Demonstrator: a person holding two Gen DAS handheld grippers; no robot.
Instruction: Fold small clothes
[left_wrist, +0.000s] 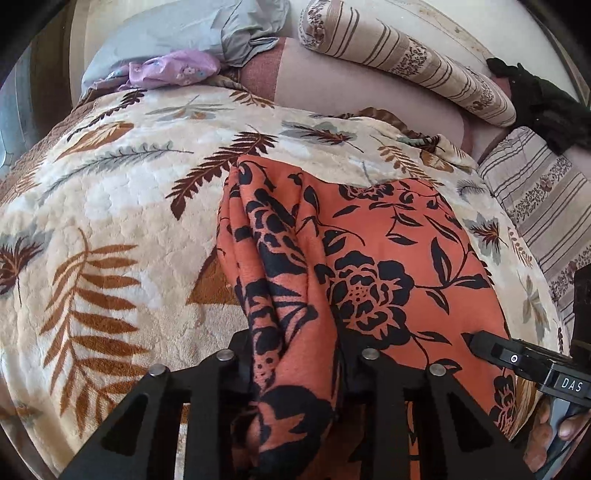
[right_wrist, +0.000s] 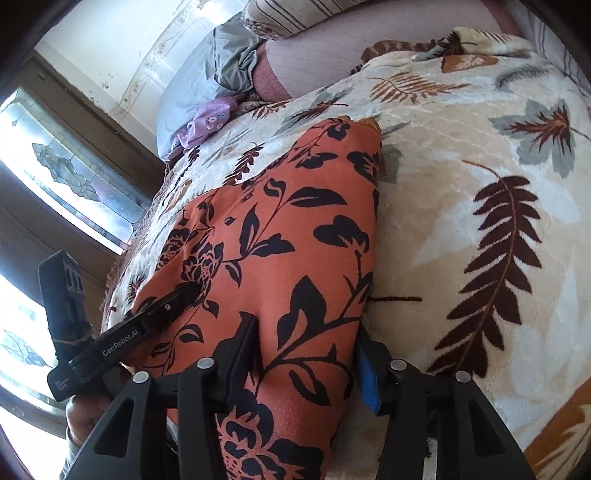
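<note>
A: Garment (left_wrist: 388, 258), orange with black flowers, lies on the leaf-print blanket (left_wrist: 110, 221). Its long axis runs away from both grippers, up the bed.

B: Who holds it?

A: Both hold the near end. The left gripper (left_wrist: 295, 369) is clamped on a bunched ridge along the cloth's left side. The right gripper (right_wrist: 306, 354) pinches the right side. Neither is nearer; they sit side by side.

B: So a fold would go forward?

A: Likely, carrying the near end toward the far one.
</note>
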